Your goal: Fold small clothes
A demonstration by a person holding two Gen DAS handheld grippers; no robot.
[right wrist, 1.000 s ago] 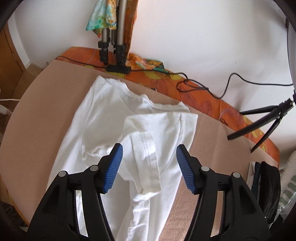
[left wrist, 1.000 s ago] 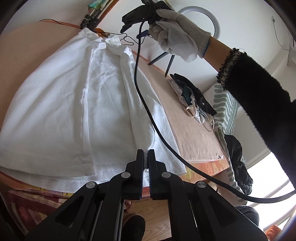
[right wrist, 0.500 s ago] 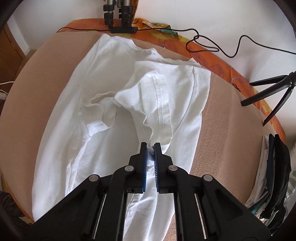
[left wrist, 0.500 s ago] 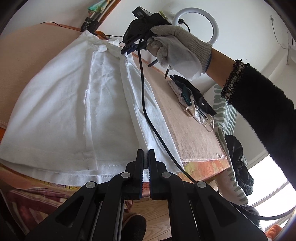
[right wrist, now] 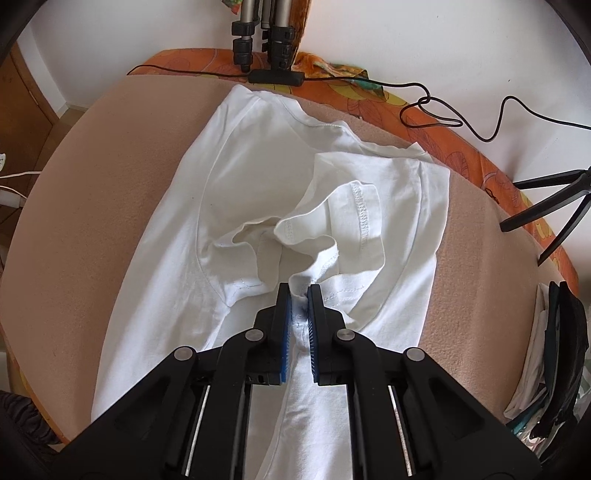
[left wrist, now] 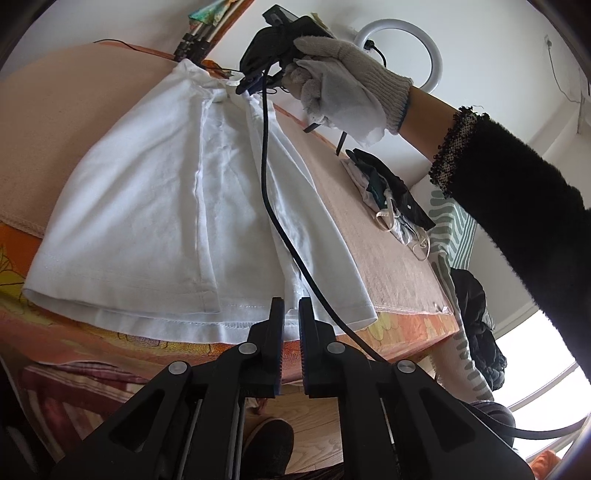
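Over the shirt [right wrist: 229,206], right tool [right wrist: 299,295] clamped on cloth.

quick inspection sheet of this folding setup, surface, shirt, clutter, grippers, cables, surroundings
surface: tan blanket over an orange patterned cover.
job's things: white t-shirt lies on the blanket, one sleeve folded inward and rumpled.
clutter: small pile of dark and light clothes at the blanket's edge.
grippers: right gripper shut on sleeve fabric; left gripper at the hem, jaws opening, pads off the cloth.
cables: black cable trails across the shirt from the right gripper; thin black wire at the far edge.
surroundings: tripod legs, ring light, gloved hand.
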